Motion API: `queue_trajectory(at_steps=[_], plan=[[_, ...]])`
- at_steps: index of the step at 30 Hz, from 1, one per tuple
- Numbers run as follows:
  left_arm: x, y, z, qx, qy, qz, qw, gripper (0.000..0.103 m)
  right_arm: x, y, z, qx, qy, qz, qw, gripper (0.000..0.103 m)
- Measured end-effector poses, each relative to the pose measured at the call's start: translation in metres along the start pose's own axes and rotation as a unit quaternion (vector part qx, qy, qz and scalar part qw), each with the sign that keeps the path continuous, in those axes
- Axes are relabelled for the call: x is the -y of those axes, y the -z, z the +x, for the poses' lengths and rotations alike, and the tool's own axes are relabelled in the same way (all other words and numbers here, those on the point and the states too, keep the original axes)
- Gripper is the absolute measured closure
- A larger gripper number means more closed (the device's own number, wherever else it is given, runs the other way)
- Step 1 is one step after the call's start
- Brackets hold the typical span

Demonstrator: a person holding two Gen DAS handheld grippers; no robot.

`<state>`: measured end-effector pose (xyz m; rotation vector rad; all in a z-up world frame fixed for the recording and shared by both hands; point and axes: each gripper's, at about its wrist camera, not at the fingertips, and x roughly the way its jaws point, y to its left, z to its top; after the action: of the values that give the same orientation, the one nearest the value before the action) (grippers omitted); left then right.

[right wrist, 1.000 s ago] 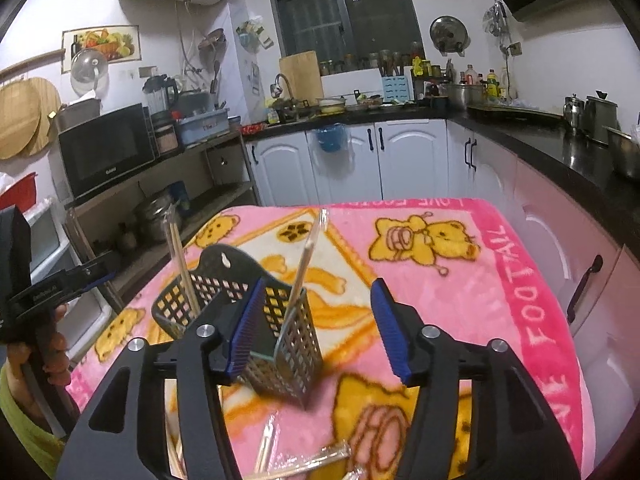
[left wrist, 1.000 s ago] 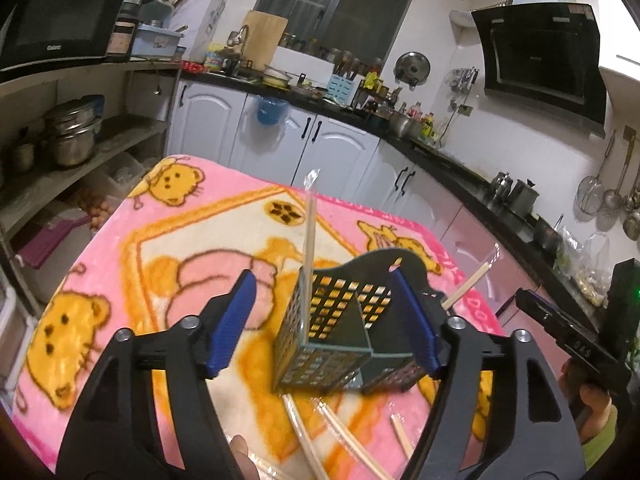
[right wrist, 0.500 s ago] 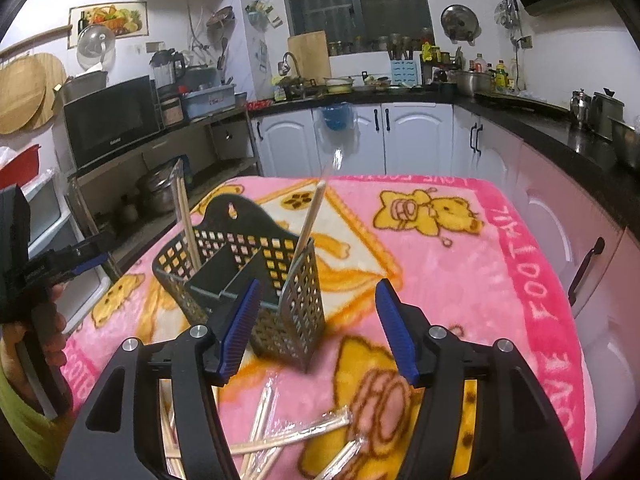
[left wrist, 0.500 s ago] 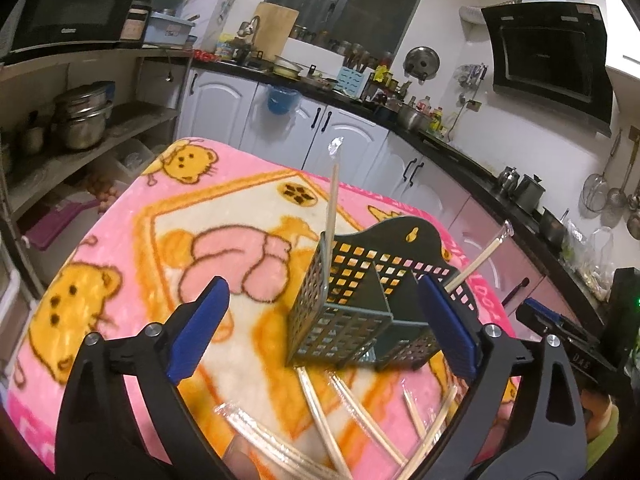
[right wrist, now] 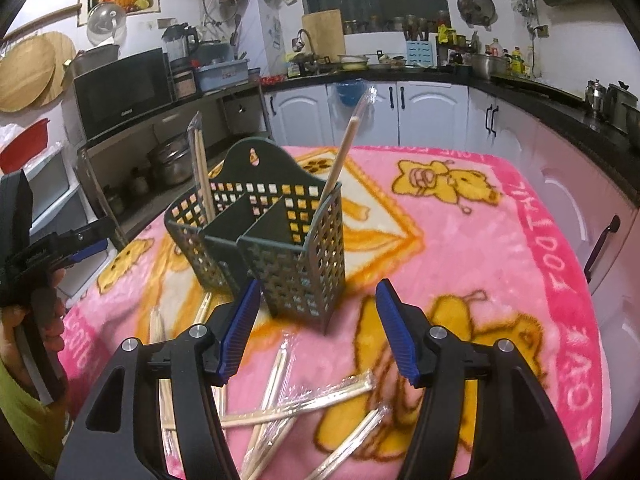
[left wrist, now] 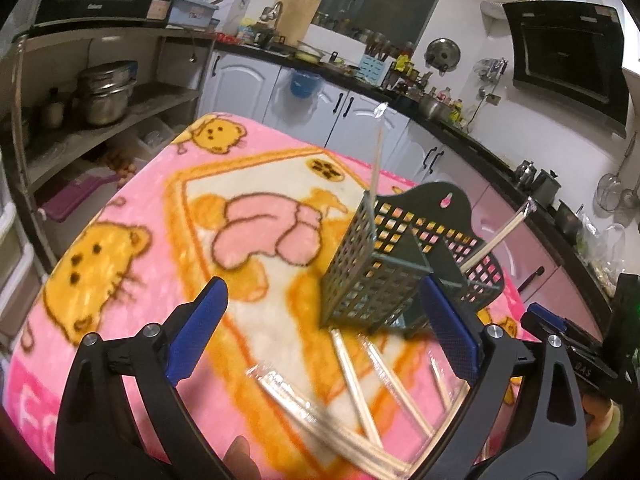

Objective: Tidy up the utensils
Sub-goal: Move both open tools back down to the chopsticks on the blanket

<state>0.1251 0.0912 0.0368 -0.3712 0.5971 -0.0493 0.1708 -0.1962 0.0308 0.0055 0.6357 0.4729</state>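
A dark green perforated utensil holder (left wrist: 396,268) (right wrist: 272,240) with compartments stands on the pink bear blanket (left wrist: 132,240) (right wrist: 480,256). Wrapped chopstick pairs stand in it: one (left wrist: 375,160) (right wrist: 348,144) at one end, another (left wrist: 496,240) (right wrist: 202,172) at the other. Several wrapped chopsticks (left wrist: 352,396) (right wrist: 288,400) lie loose on the blanket in front of the holder. My left gripper (left wrist: 320,336) is open and empty, above the loose chopsticks. My right gripper (right wrist: 316,328) is open and empty, just short of the holder.
White kitchen cabinets (right wrist: 400,108) and a dark counter (left wrist: 460,132) run behind the table. Open shelves with pots (left wrist: 108,92) and a microwave (right wrist: 120,88) stand to one side. The other hand-held gripper (right wrist: 44,252) shows at the left edge of the right wrist view.
Both grippers have pulled back from the holder and sit higher, so the loose chopsticks now show. The left jaws have opened wider.
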Motion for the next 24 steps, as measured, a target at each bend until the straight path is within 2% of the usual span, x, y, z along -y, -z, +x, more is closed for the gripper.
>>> queue_trajectory(at_steps=[9, 11, 13, 15, 18, 21, 24], plan=[[-0.016, 0.019, -0.001, -0.021, -0.025, -0.006, 0.9994, 0.015, 0.000, 0.012, 0.000, -0.009, 0.000, 0.002, 1.000, 0.045], [-0.017, 0.022, -0.001, -0.026, -0.026, -0.003, 0.9993, 0.020, 0.001, 0.014, 0.000, -0.010, 0.001, 0.003, 1.000, 0.045], [-0.016, 0.028, -0.001, -0.035, -0.027, 0.004, 0.9990, 0.031, 0.001, 0.016, 0.000, -0.012, 0.001, 0.005, 1.000, 0.045], [-0.015, 0.033, 0.002, -0.045, -0.027, 0.010, 0.9986, 0.038, 0.001, 0.019, 0.000, -0.014, 0.002, 0.006, 1.000, 0.045], [-0.012, 0.042, 0.006, -0.067, -0.017, 0.013, 0.9975, 0.039, 0.003, 0.022, 0.000, -0.016, 0.002, 0.008, 1.000, 0.045], [-0.009, 0.051, 0.011, -0.083, -0.013, 0.017, 0.9963, 0.048, 0.005, 0.026, 0.000, -0.019, 0.004, 0.011, 1.000, 0.045], [-0.008, 0.056, 0.018, -0.098, -0.007, 0.017, 0.9950, 0.050, 0.007, 0.028, 0.000, -0.021, 0.005, 0.015, 1.000, 0.045]])
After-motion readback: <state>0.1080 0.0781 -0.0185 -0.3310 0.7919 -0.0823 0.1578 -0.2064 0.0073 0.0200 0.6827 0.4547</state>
